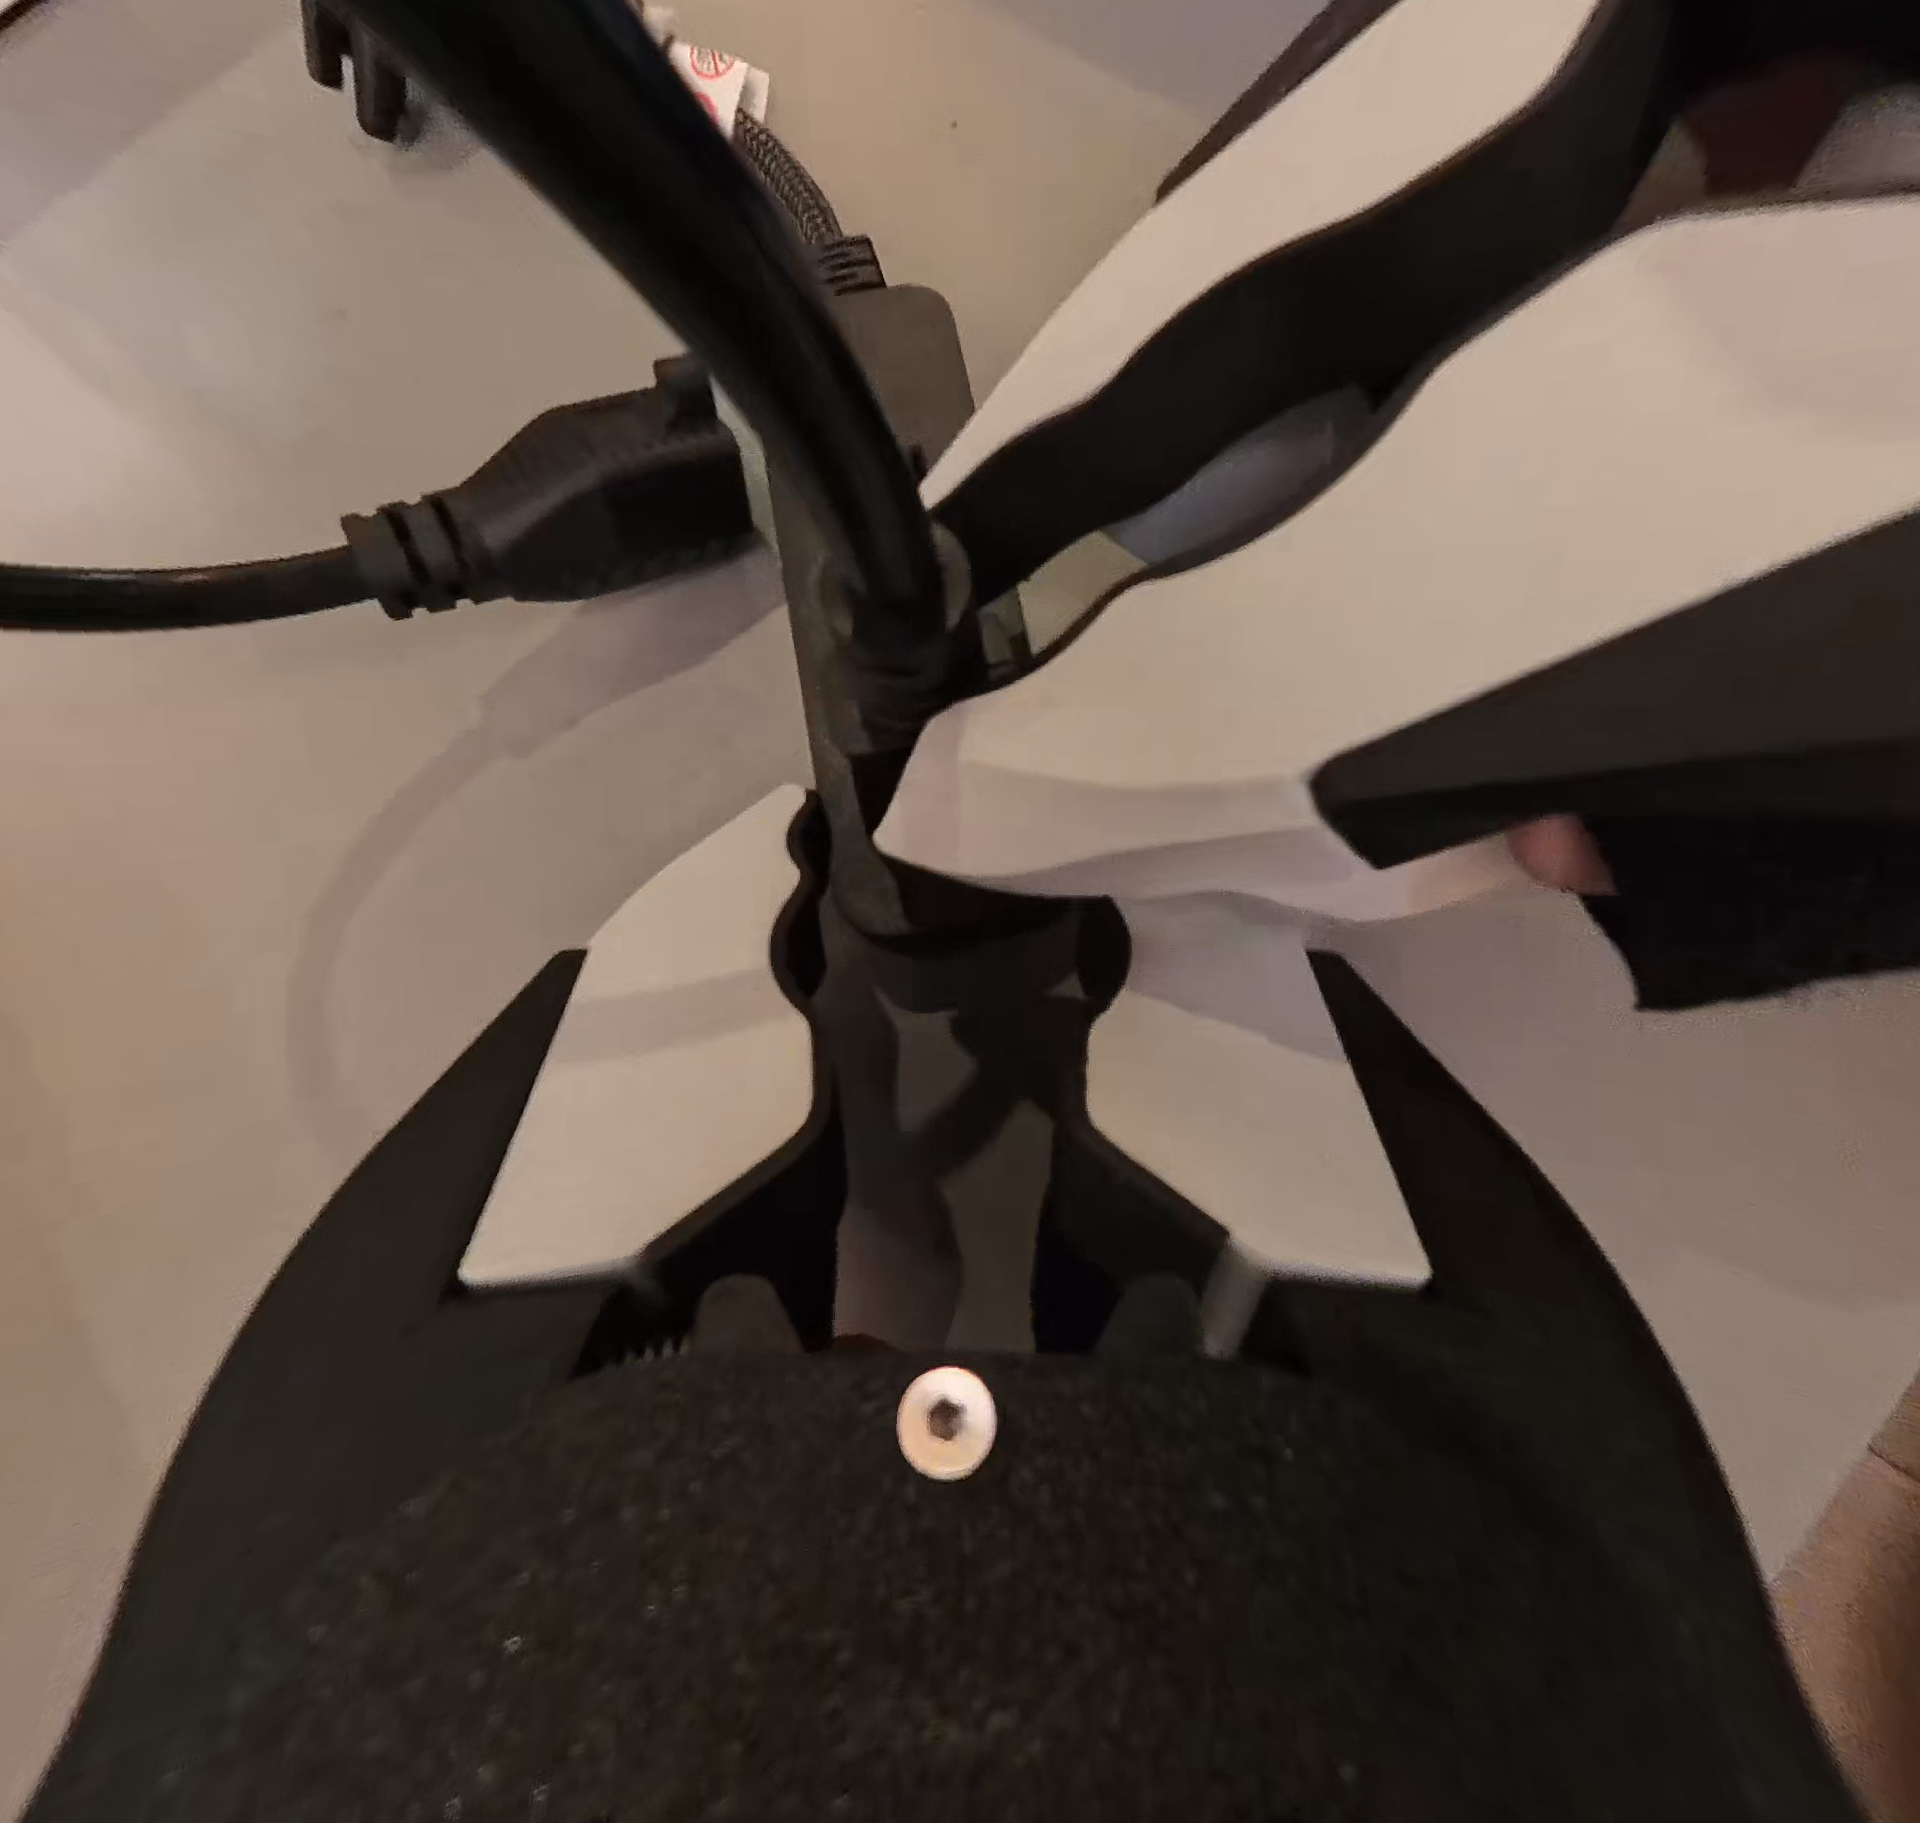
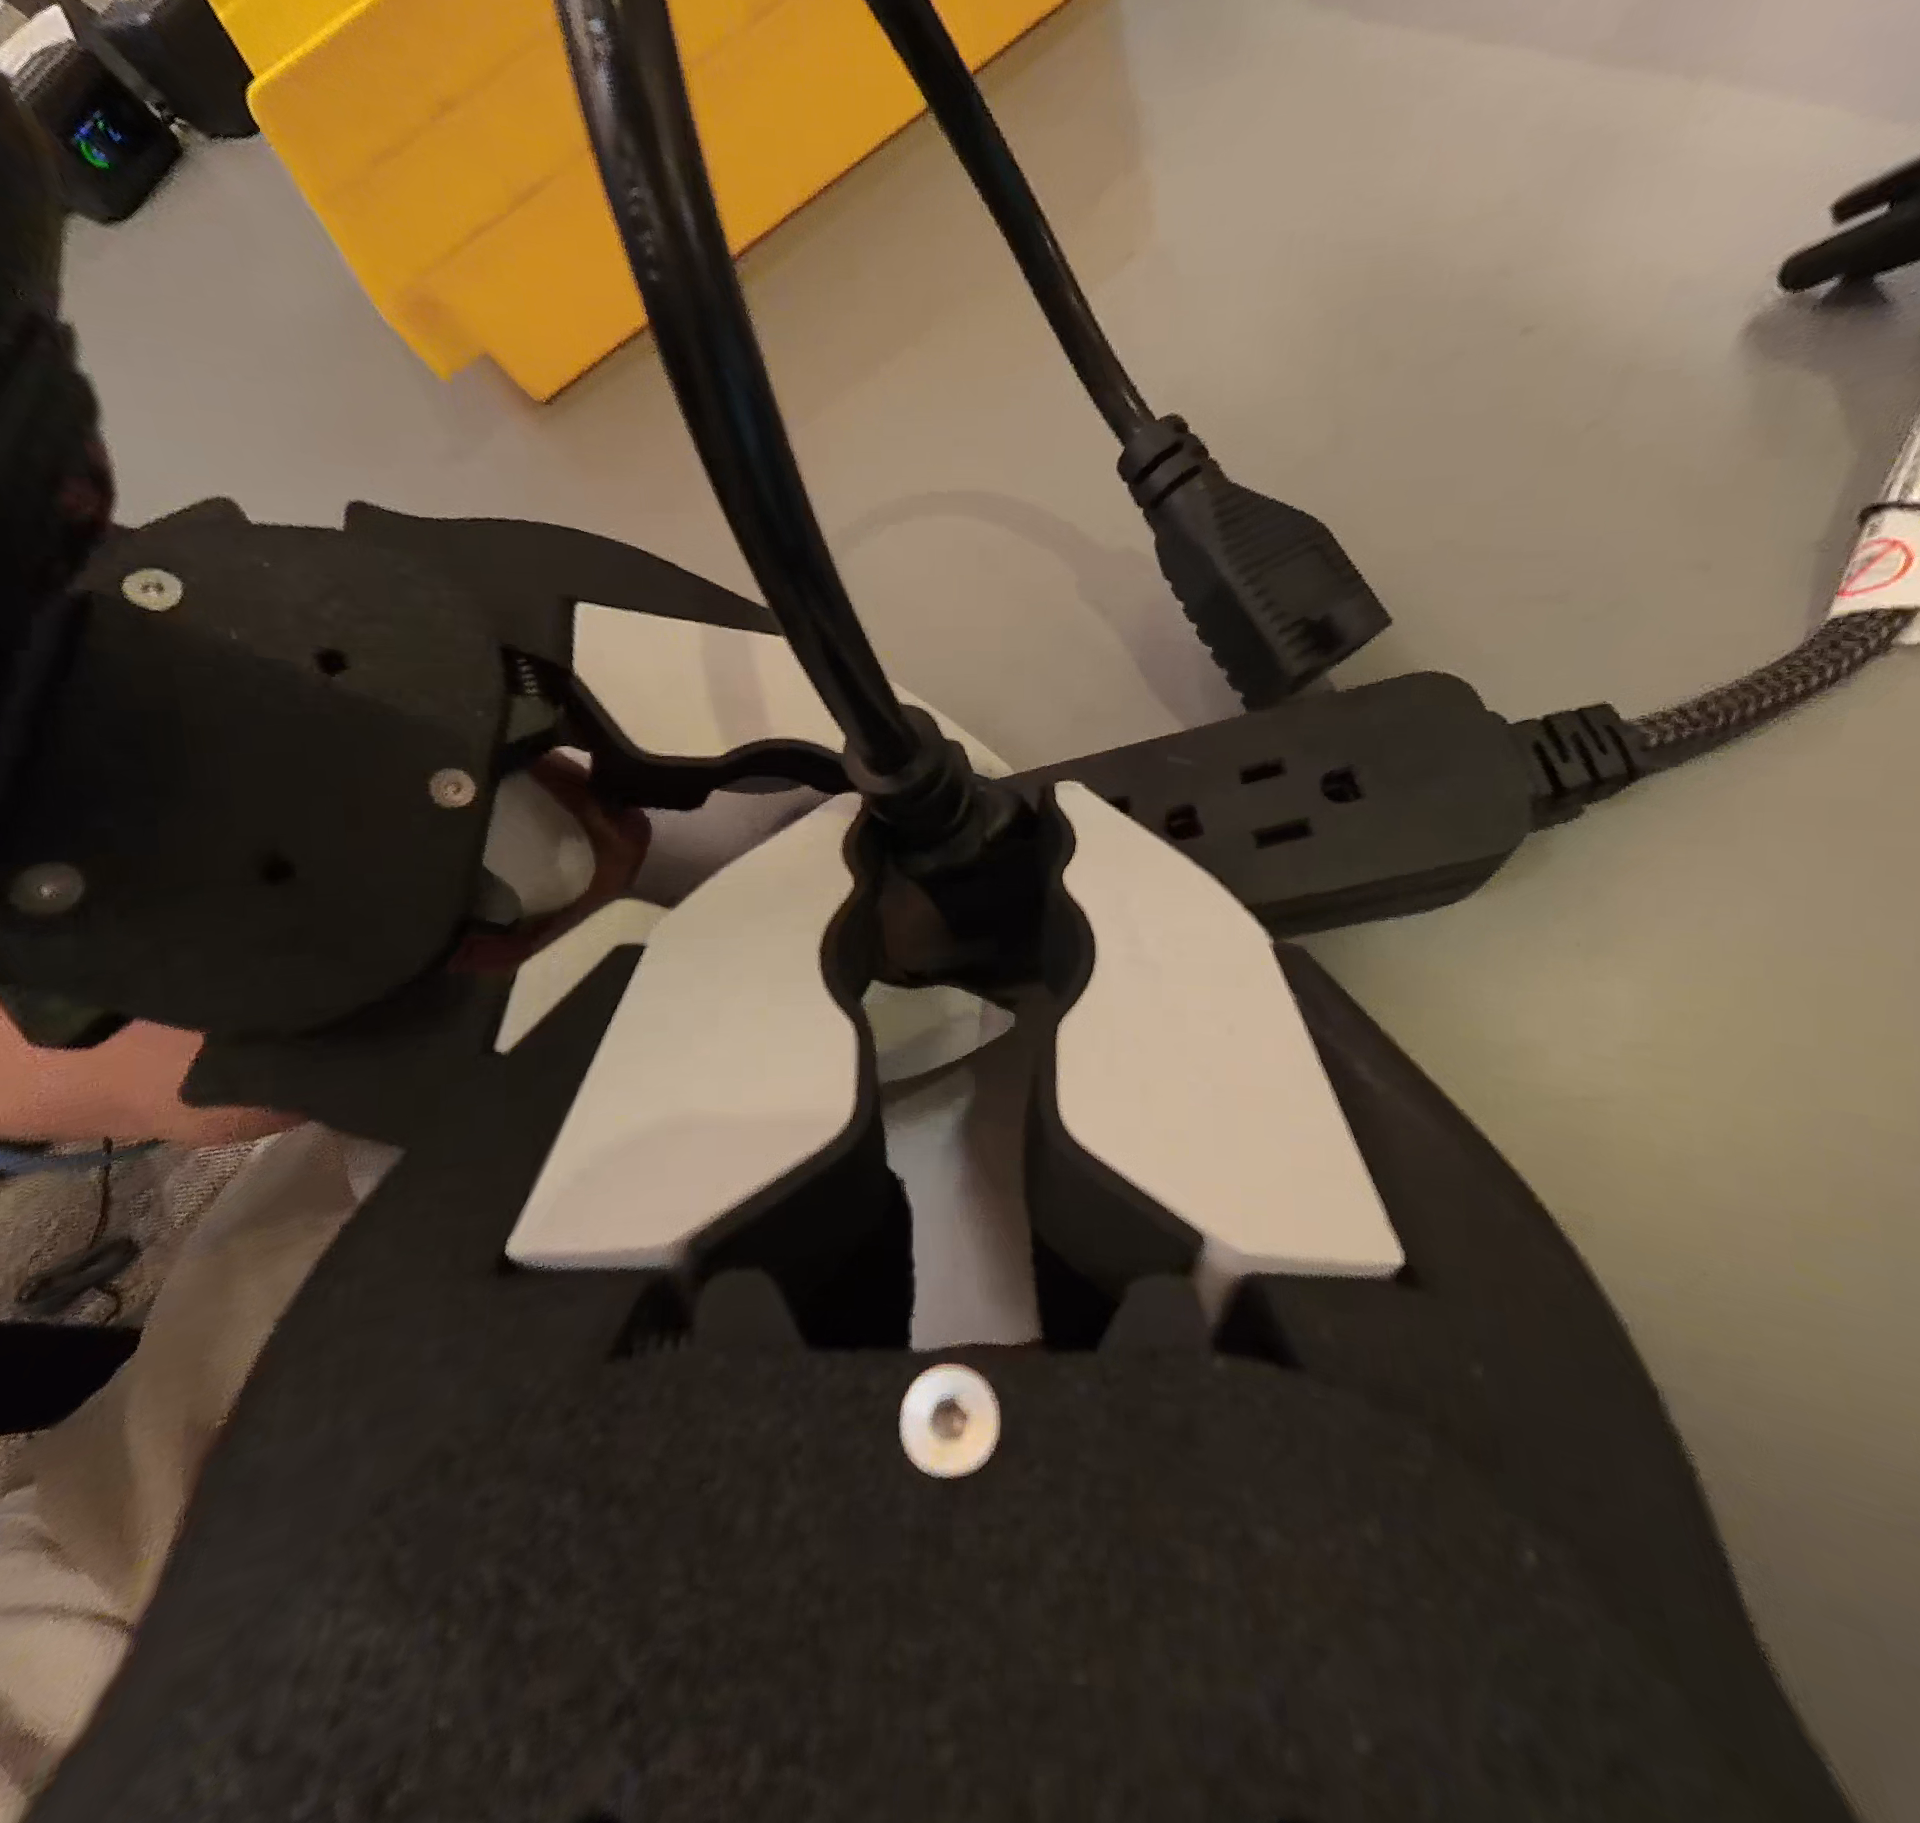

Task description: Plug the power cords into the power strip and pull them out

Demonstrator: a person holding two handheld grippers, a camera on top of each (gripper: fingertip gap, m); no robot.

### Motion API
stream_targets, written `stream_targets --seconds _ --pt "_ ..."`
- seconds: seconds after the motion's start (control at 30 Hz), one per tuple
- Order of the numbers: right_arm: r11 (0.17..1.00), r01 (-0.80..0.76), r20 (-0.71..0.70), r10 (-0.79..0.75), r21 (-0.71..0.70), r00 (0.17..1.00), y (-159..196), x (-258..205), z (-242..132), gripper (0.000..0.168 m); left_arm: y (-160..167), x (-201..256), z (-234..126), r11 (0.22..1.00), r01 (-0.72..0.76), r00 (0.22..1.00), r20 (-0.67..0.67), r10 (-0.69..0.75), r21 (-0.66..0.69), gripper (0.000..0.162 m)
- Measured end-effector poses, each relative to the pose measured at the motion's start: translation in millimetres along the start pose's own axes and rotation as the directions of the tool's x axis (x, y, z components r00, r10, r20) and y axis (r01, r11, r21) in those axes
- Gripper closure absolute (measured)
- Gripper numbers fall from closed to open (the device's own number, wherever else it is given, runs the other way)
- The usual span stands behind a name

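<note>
The right gripper [image 2: 956,890] is clamped on a black plug [image 2: 951,838] at the power strip [image 2: 1351,817]. The left gripper [image 1: 862,890] pinches the strip's near end, jaws nearly together.

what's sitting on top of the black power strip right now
The right gripper is shut on a black plug over the black power strip. Two outlets stay bare. The socket under the plug is hidden.

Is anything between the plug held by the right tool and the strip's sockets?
Nothing visible does. The right tool grips the plug at the strip's end; the left tool holds that end beside it.
</note>
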State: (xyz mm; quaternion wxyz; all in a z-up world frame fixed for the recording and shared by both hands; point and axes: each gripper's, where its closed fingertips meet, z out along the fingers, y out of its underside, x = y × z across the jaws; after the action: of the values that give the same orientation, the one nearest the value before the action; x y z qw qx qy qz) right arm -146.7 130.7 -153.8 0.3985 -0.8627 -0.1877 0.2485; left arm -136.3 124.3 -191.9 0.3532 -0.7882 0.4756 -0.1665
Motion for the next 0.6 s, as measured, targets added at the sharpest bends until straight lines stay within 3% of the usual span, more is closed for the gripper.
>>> stream_targets --seconds 0.2,0.37,0.6 --pt "0.975 0.215 -0.085 -0.219 -0.057 0.972 3.3 2.4 -7.7 0.145 1.2 0.9 -0.9 1.0 -0.018 1.0 -0.016 0.018 -0.003 0.117" --pt "0.984 0.175 -0.078 -0.178 -0.044 0.981 -2.1 3.3 0.2 0.146 1.9 -0.3 1.2 0.999 0.034 0.999 -0.012 -0.034 -0.02 0.117" --pt "0.98 0.193 -0.08 -0.197 -0.055 0.977 2.4 2.5 -6.0 0.145 2.3 0.0 -0.4 1.0 -0.001 1.0 -0.017 0.001 -0.017 0.117"
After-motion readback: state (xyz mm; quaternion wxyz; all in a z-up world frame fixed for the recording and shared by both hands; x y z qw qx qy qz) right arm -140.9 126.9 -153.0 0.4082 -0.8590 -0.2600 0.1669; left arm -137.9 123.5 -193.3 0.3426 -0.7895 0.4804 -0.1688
